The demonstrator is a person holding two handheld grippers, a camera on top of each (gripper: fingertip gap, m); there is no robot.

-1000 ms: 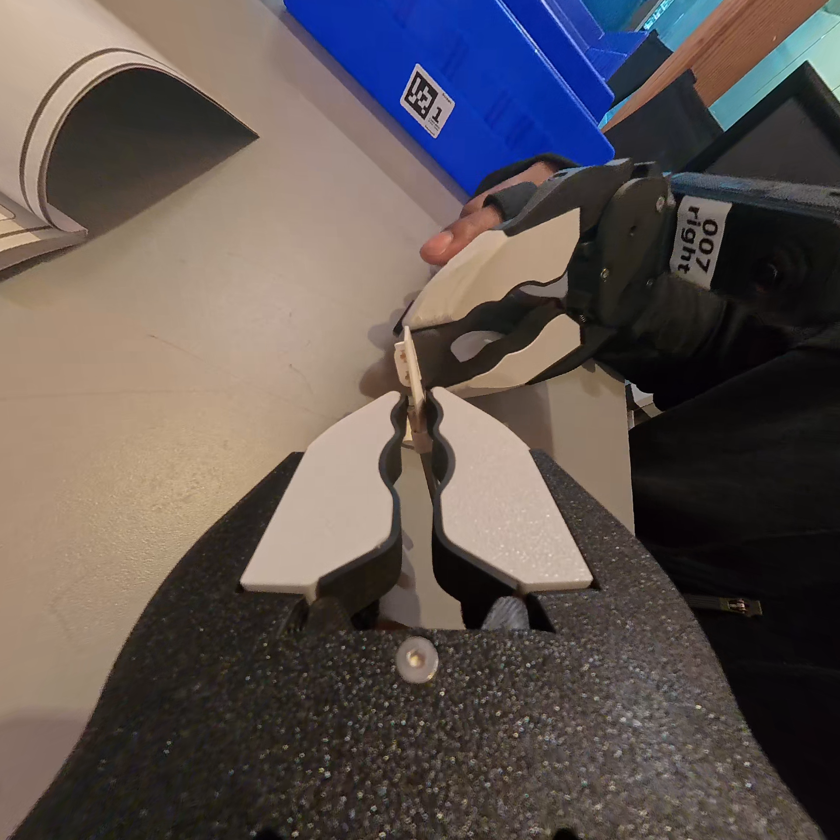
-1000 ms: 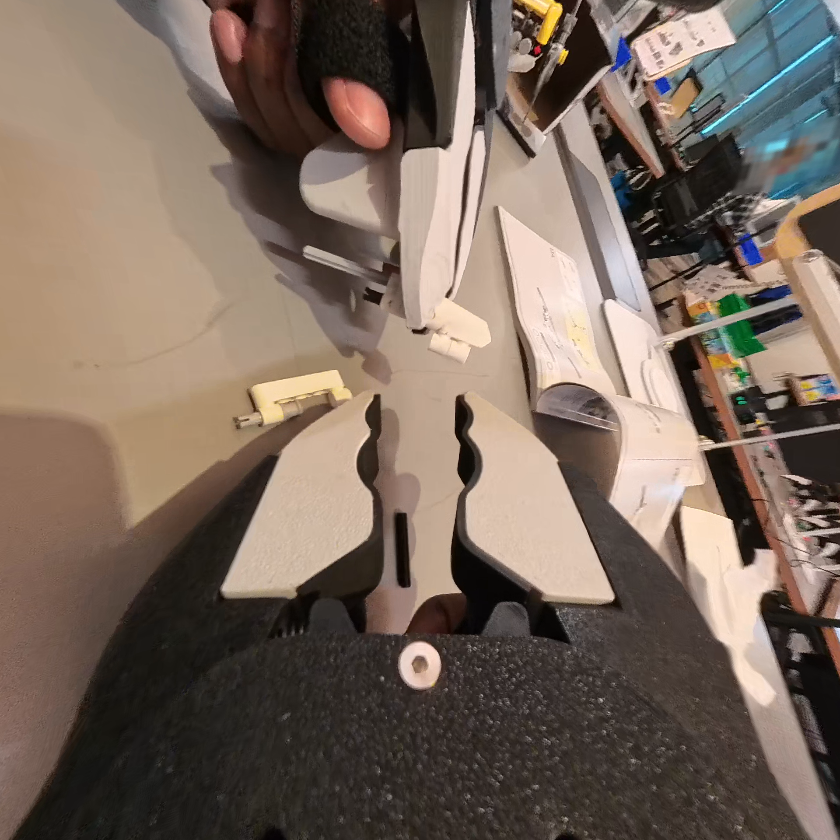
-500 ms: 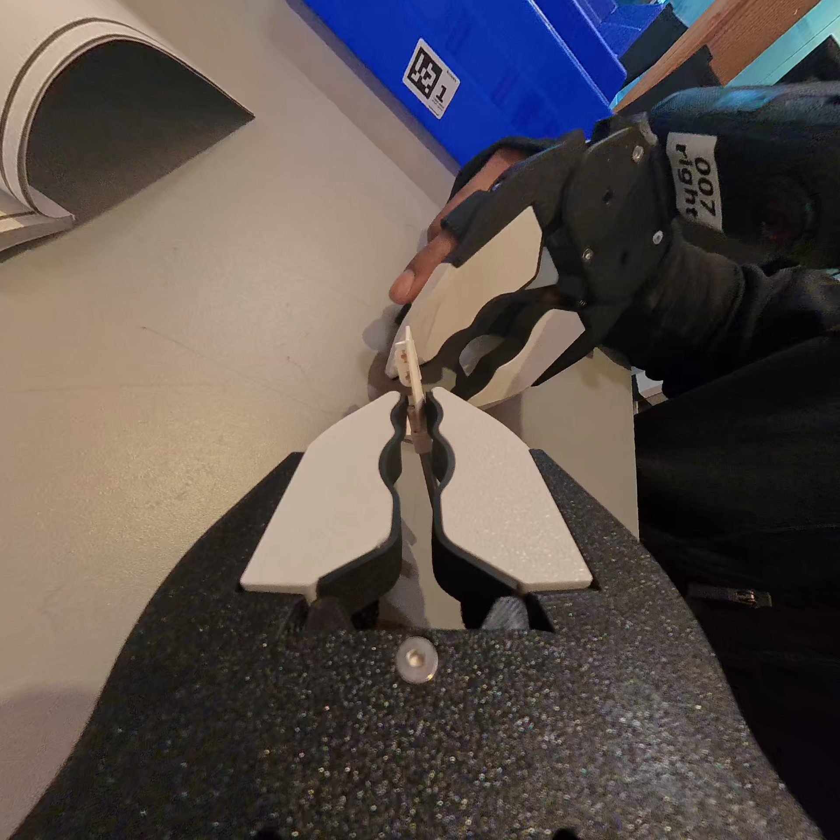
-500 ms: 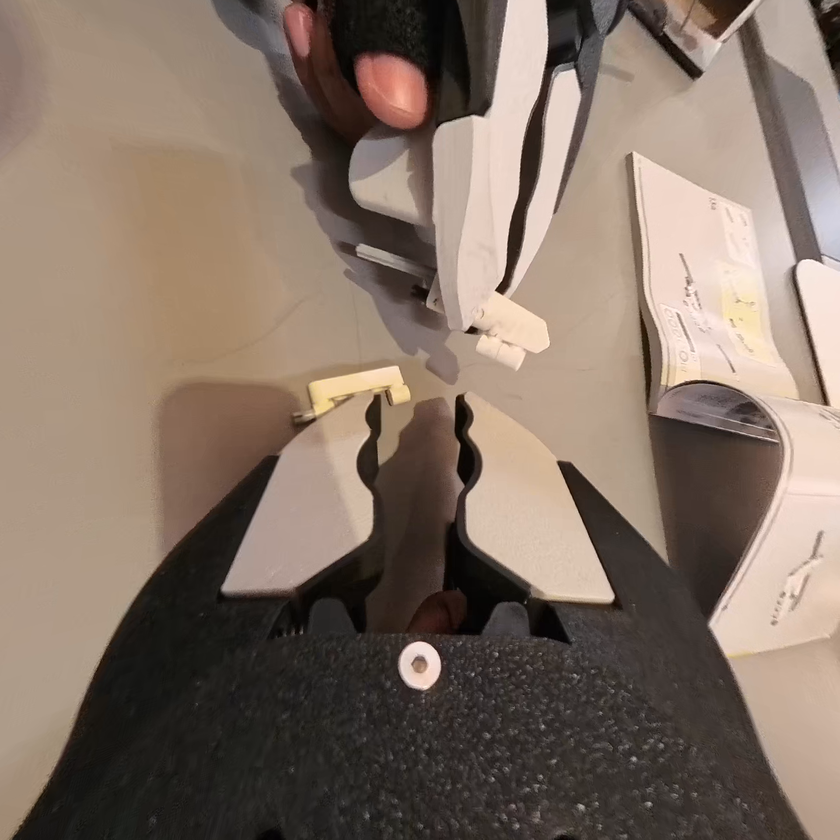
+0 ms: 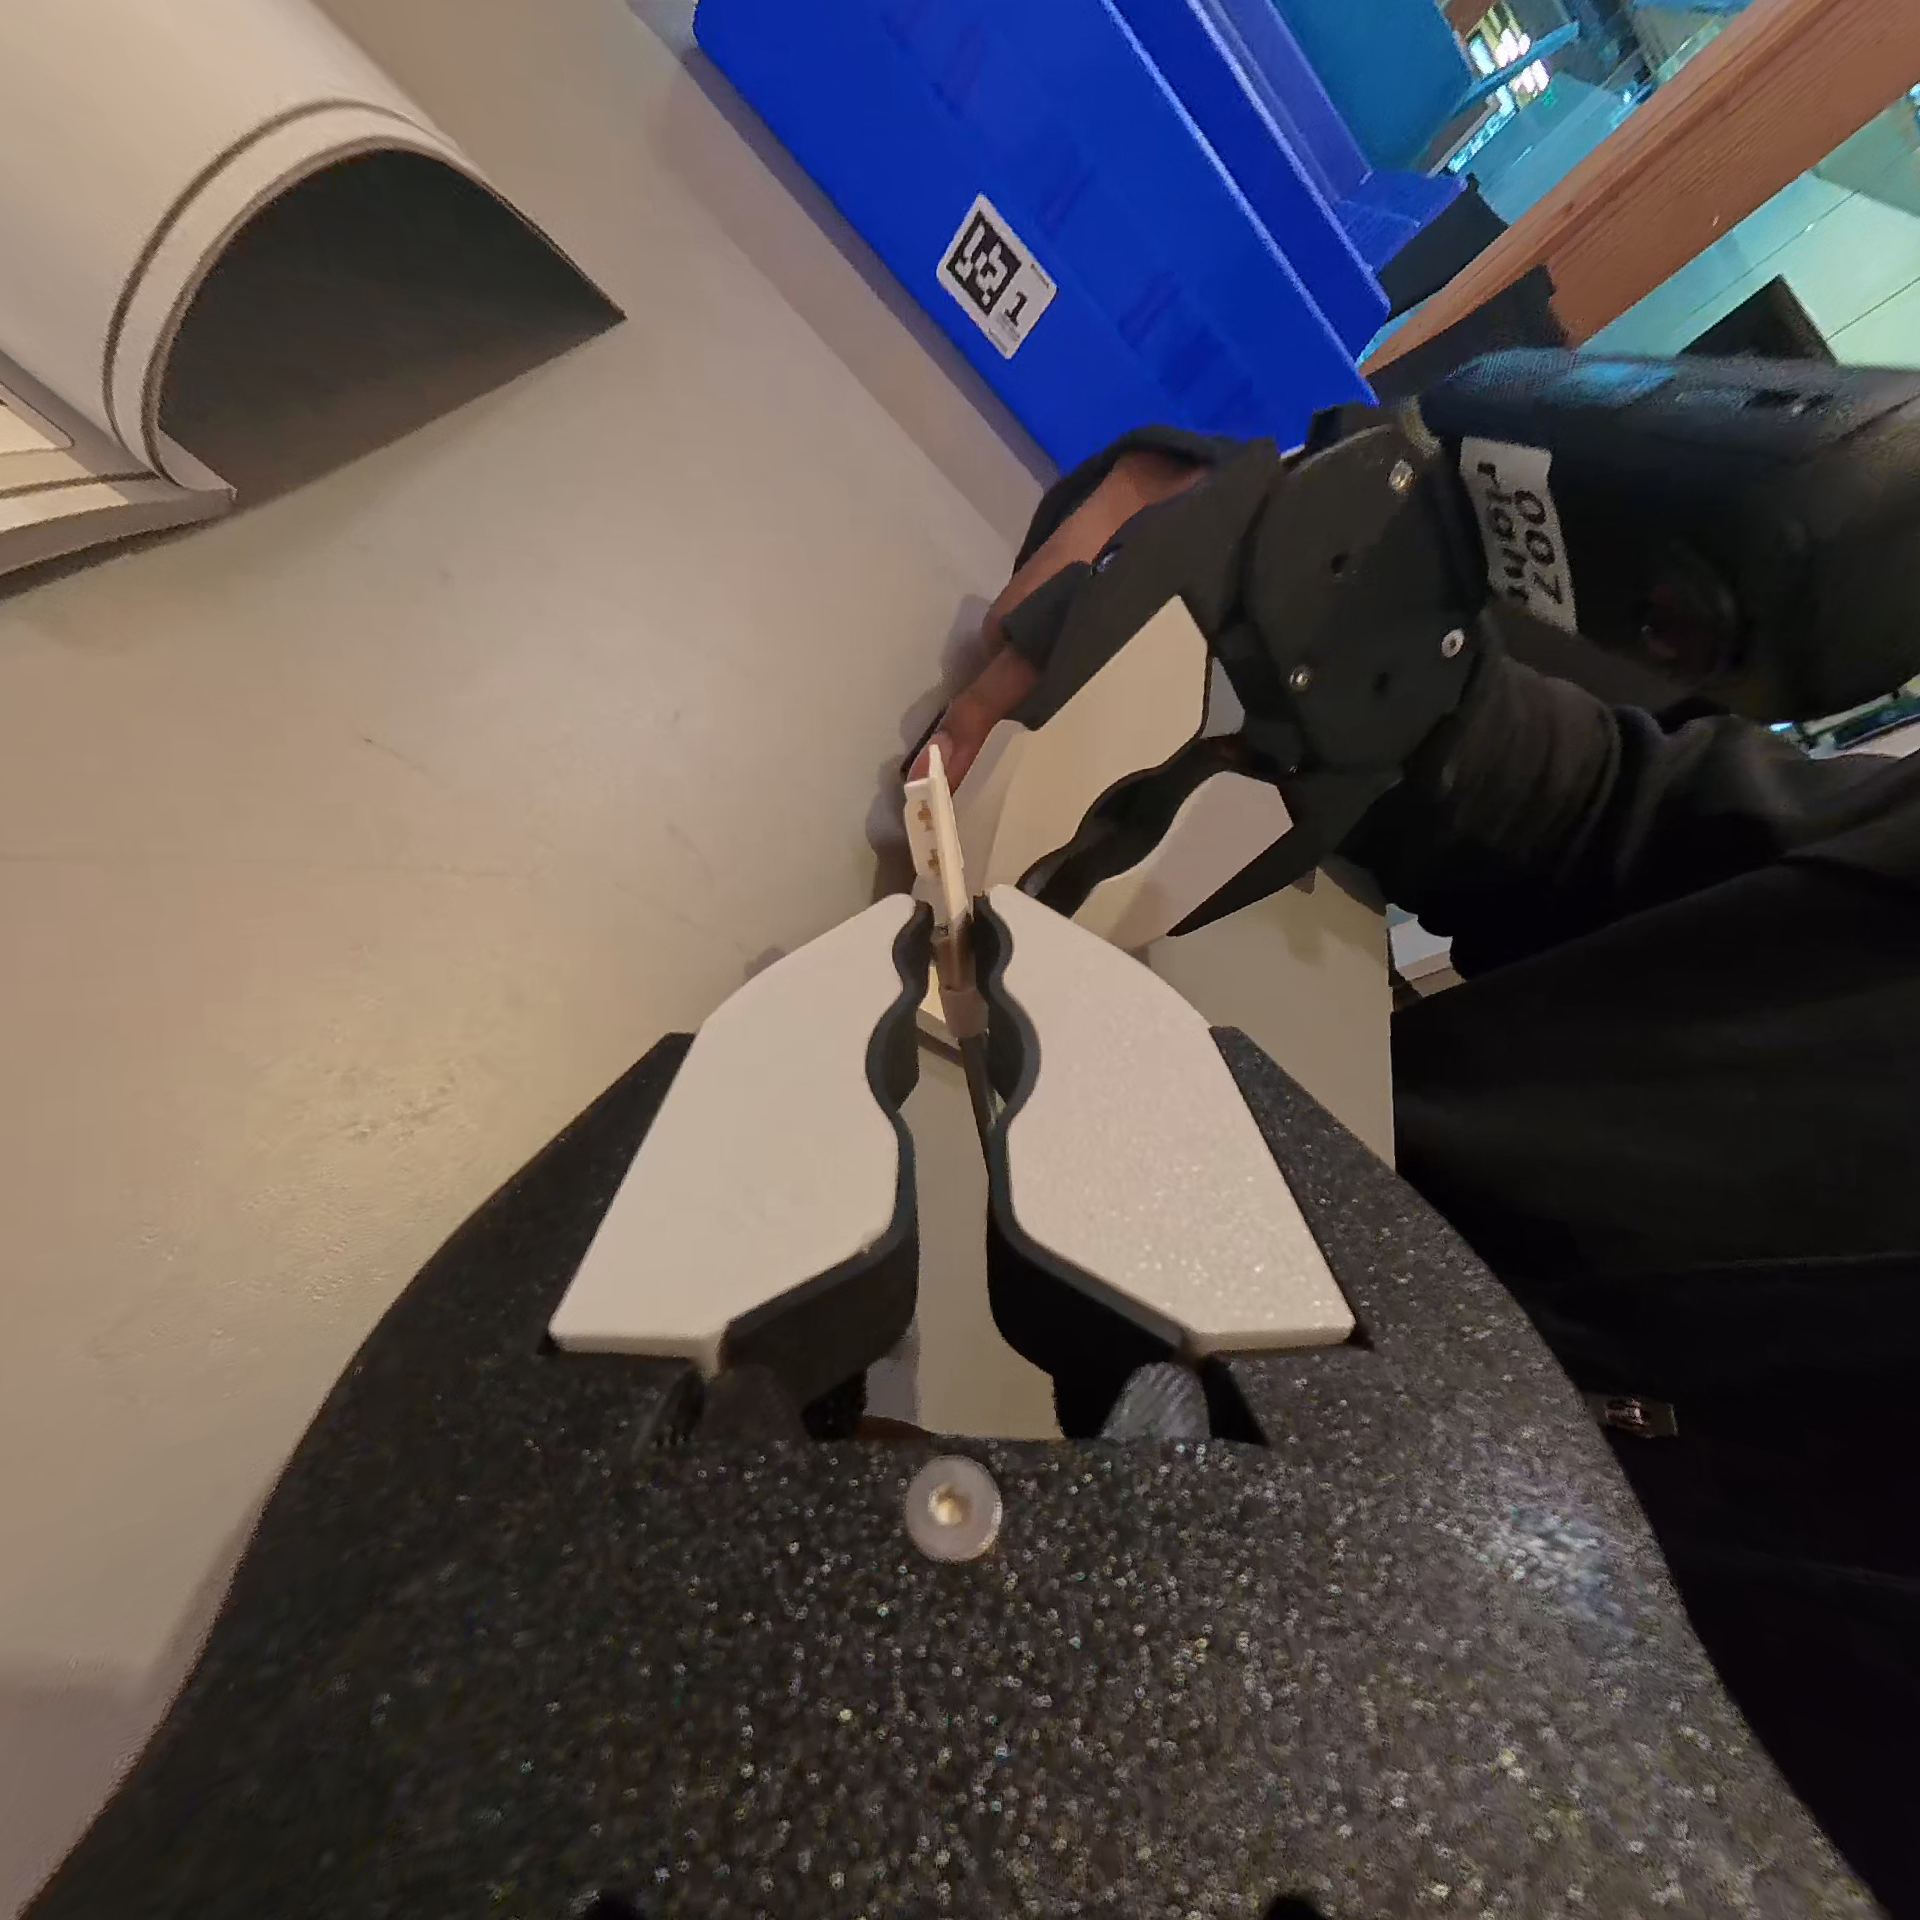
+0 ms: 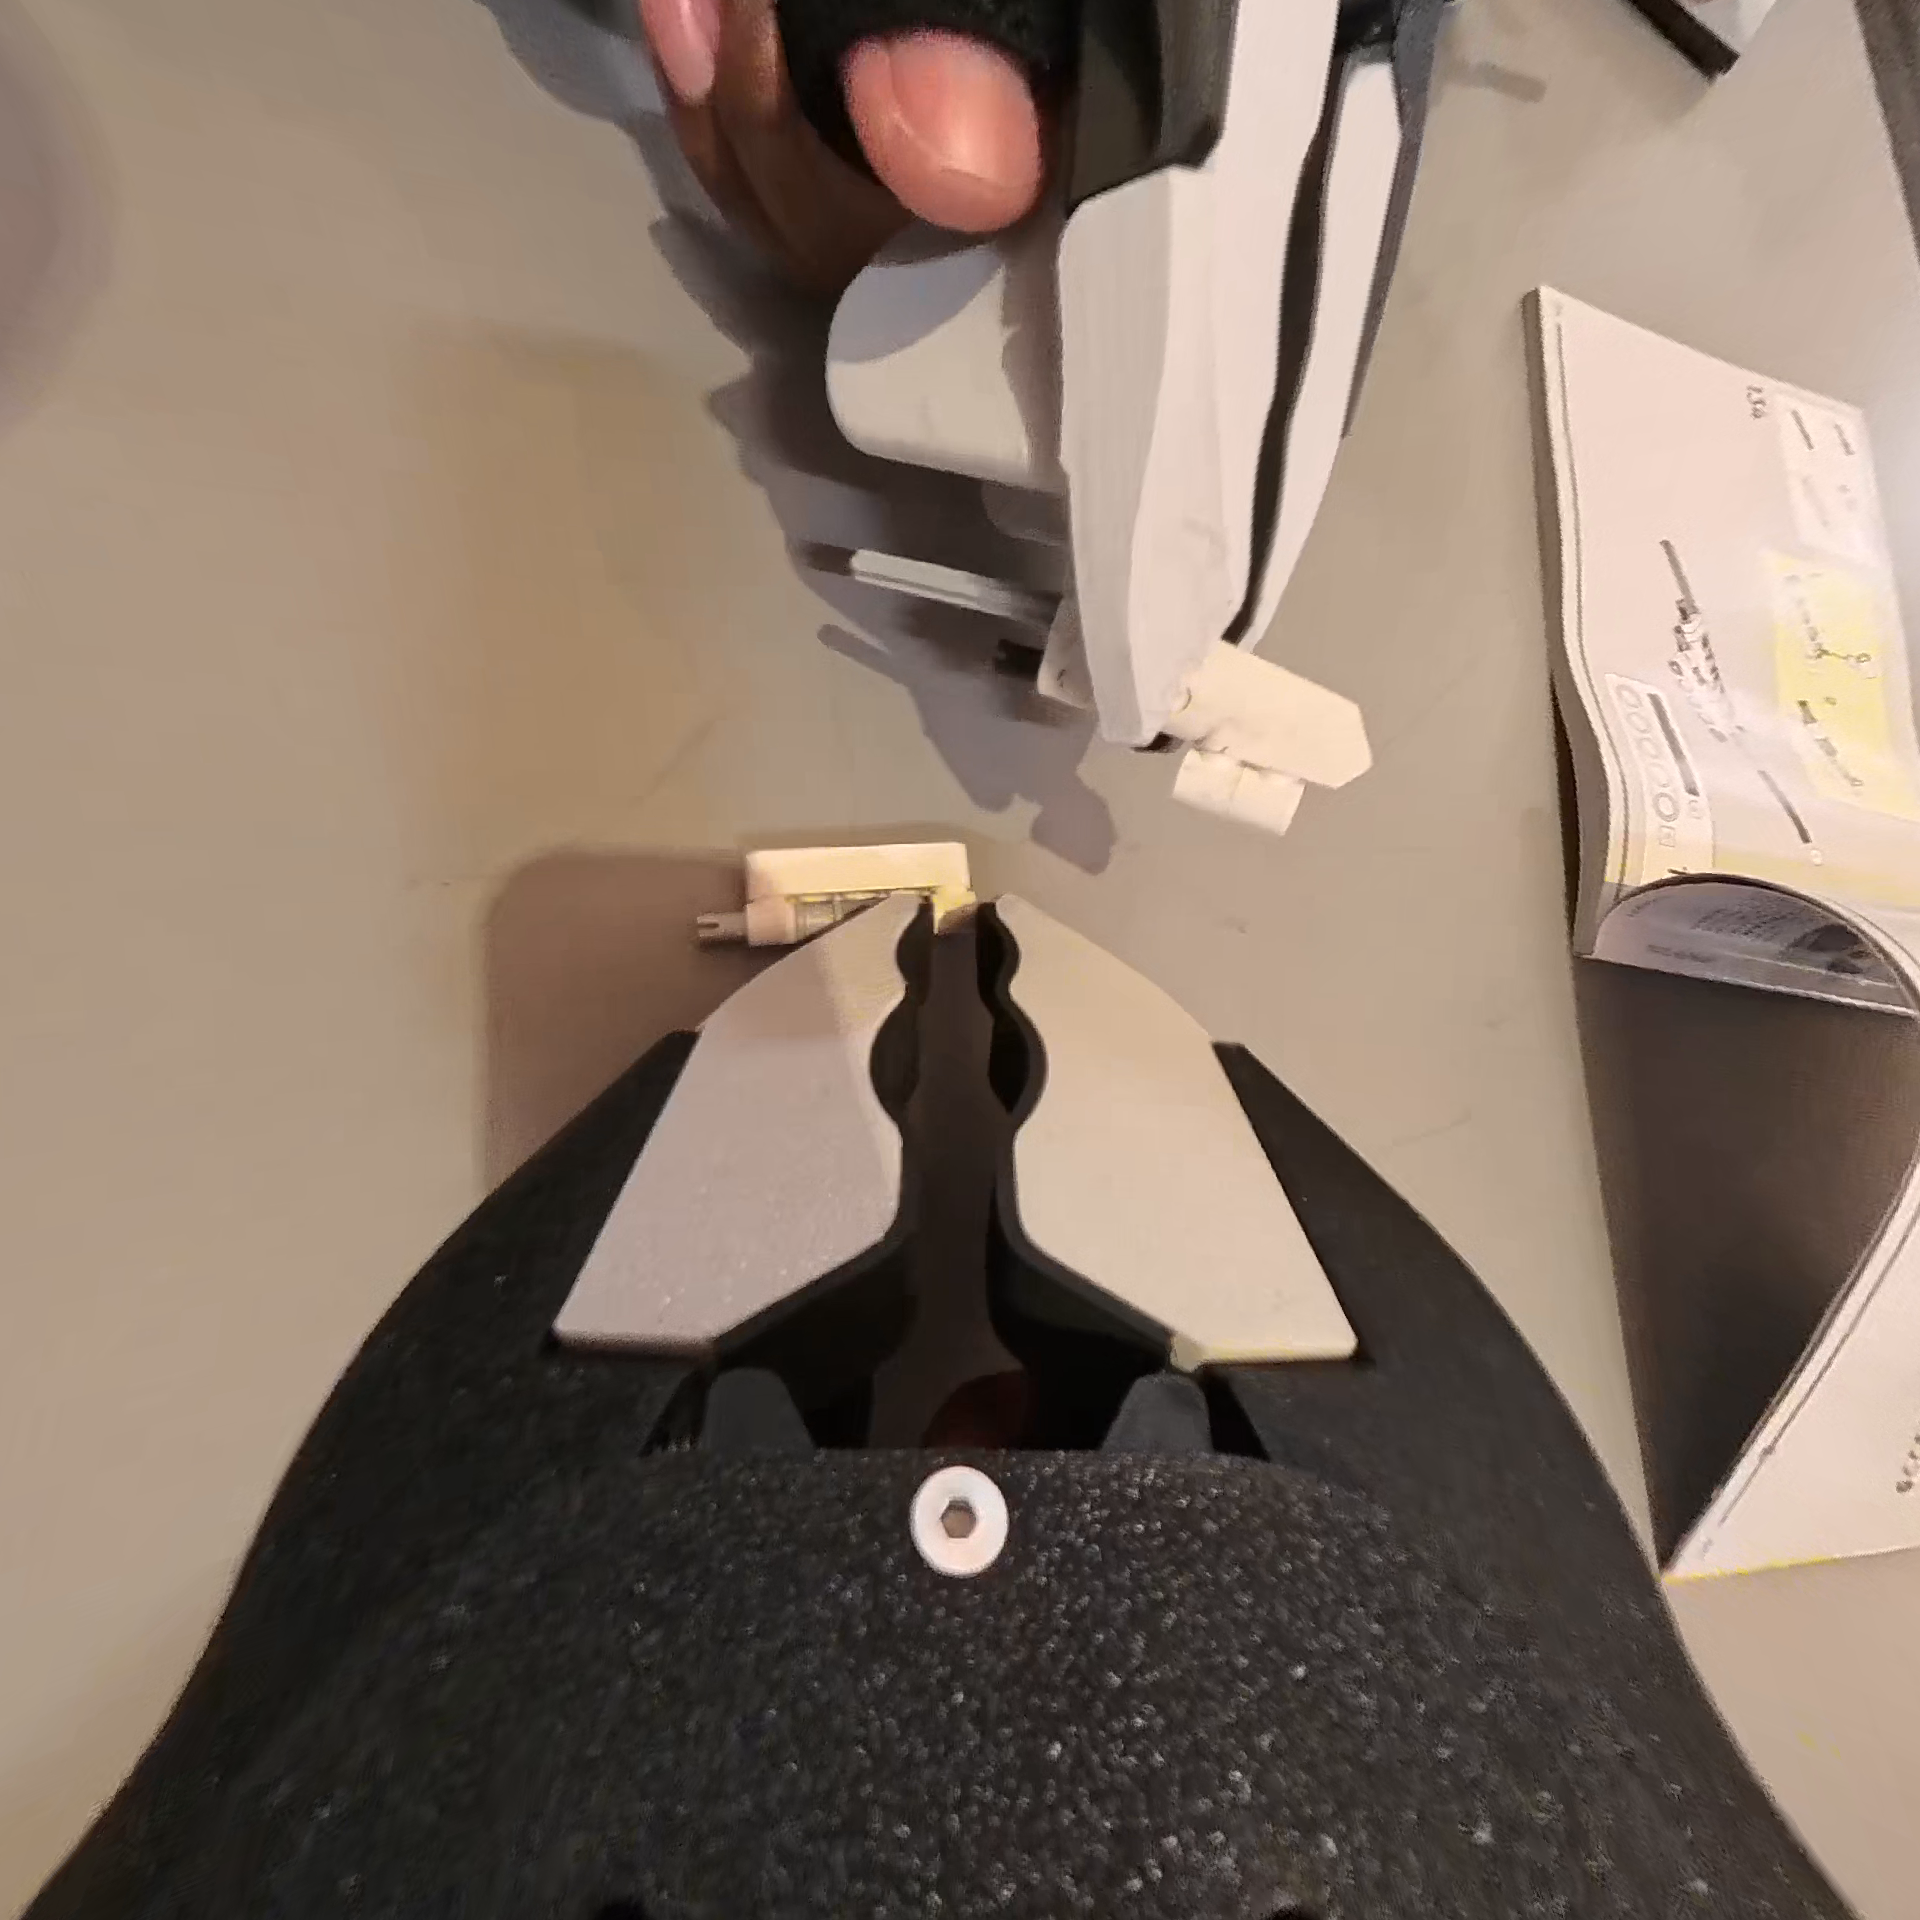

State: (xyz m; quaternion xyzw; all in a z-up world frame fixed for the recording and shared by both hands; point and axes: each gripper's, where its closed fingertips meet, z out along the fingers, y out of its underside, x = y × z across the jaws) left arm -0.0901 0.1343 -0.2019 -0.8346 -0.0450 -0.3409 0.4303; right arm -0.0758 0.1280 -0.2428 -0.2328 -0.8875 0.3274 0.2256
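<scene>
**Both grippers closed on small cream parts**

Your left gripper [image 5: 951, 914] pinches a cream plastic piece [image 5: 938, 836] on a dark rod [image 5: 977, 1070], standing up from its tips. Your right gripper [image 6: 954, 912] is nearly shut on the right end of a second cream piece [image 6: 852, 868] lying on the table [image 6: 312, 623]; its left finger hides that part's underside. A booklet [image 6: 1704, 623], cut off, lies far right.

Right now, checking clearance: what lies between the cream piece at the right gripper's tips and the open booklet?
Bare table only, between cream piece and booklet, in the right wrist view.
</scene>
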